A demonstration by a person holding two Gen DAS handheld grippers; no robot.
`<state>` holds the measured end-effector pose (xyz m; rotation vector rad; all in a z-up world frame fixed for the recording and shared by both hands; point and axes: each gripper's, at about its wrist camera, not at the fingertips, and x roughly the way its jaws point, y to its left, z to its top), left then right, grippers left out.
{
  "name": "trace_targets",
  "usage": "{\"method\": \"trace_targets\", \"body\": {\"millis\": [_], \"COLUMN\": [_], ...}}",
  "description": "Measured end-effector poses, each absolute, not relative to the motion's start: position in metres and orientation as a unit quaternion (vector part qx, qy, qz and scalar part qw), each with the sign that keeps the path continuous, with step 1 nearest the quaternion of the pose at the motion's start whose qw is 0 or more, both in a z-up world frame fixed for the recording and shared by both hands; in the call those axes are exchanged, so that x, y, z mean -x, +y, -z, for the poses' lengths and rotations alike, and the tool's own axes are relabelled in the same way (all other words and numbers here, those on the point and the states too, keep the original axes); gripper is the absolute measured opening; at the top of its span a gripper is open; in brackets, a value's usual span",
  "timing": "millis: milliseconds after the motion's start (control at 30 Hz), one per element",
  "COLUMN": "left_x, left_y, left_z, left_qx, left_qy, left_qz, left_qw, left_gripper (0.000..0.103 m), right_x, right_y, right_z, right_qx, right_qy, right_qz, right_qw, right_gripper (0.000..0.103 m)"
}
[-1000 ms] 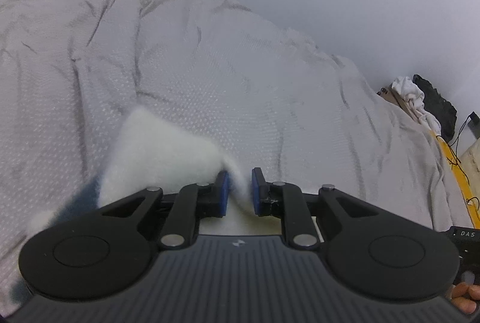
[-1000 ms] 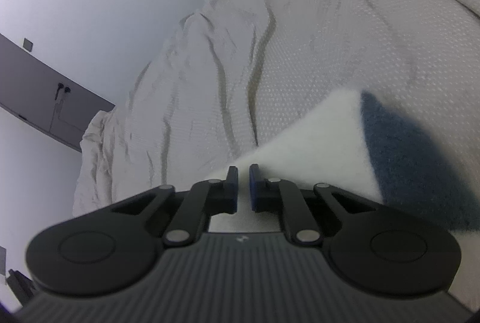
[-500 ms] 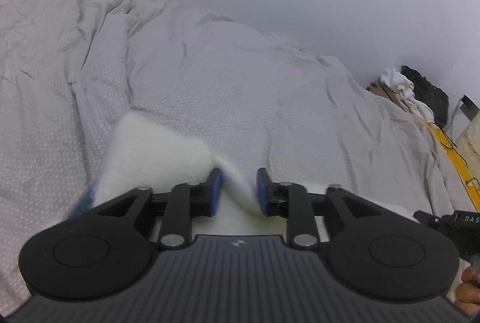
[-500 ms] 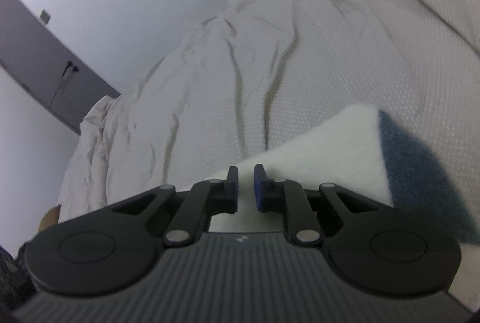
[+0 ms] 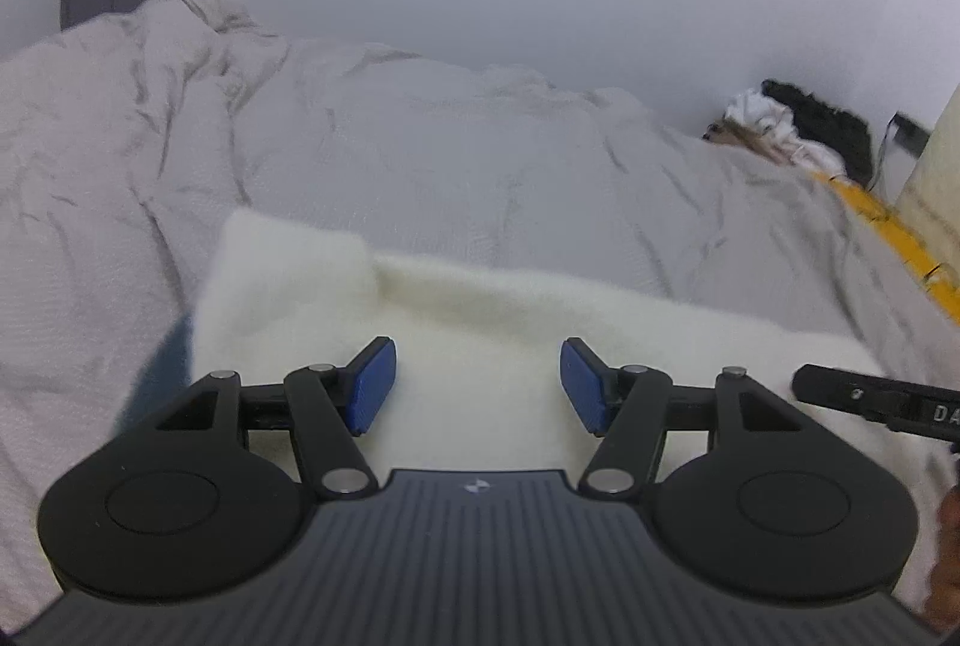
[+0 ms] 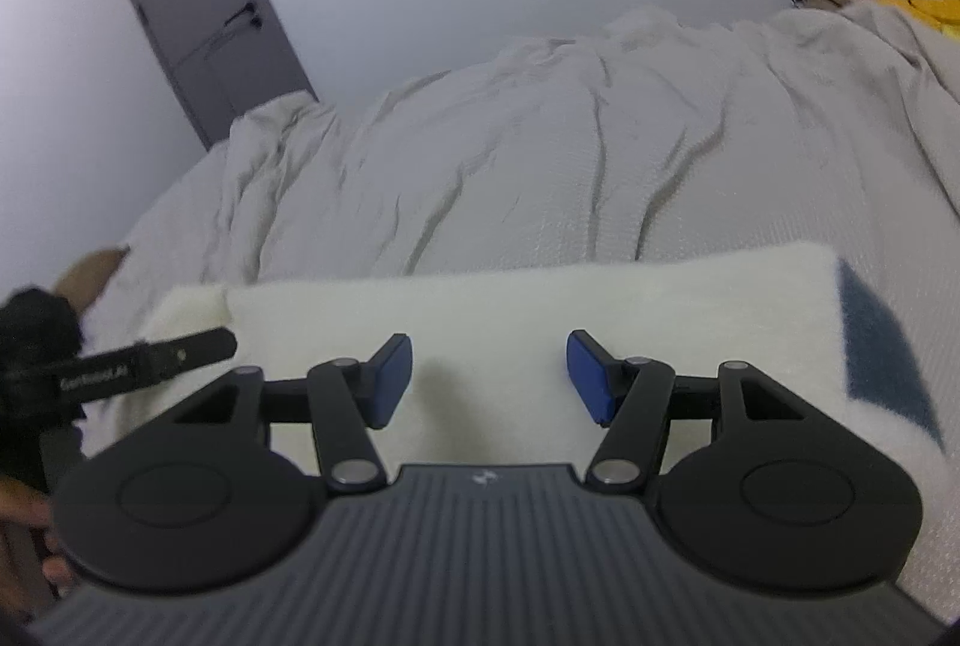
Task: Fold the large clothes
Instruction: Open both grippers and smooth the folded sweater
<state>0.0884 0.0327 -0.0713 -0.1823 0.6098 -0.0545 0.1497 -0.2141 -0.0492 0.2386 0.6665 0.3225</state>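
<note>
Releasing is the step in hand: your left gripper (image 5: pixel 478 386) and right gripper (image 6: pixel 489 377) have both just been opening, and each now stands about half spread with its blue pads off the cloth. Nothing is gripped. The white fleece garment (image 5: pixel 492 322) lies folded on the grey bedspread (image 5: pixel 420 153), just below and ahead of both claws, with a dark blue patch (image 6: pixel 876 340) at its right end in the right wrist view.

To finish cleanly, lift straight away from the fold so no pad drags the top layer. Check that the far edge (image 6: pixel 528 280) runs even; a small step shows at the garment's upper left corner (image 5: pixel 366 250), possibly a misaligned layer, though blur makes that uncertain.

Writing: the other gripper's finger reads "DA", cut off by the frame, in the left view; the lettering in the right view is too blurred to read.
</note>
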Motion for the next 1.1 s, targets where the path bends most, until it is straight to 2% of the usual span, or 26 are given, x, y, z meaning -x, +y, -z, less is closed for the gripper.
{"method": "trace_targets", "body": {"millis": [567,967,1100], "left_x": [-0.129,-0.062,-0.037], "left_y": [0.042,0.049,0.044], "left_z": [0.093,0.068,0.064], "left_qx": [0.071,0.118,0.124], "left_qy": [0.313,0.287,0.281], "left_qz": [-0.006,-0.010,-0.015], "left_qw": [0.947,0.951,0.952], "left_gripper": [0.065,0.067,0.073], "right_x": [-0.179,-0.164,-0.145], "right_y": [-0.189,-0.197,-0.198], "right_z": [0.077,0.069,0.061], "right_qx": [-0.046,-0.077,-0.078], "right_qy": [0.315,0.305,0.301], "right_qz": [-0.137,-0.124,-0.117], "right_qw": [0.938,0.941,0.943], "right_gripper": [0.060,0.059,0.059]}}
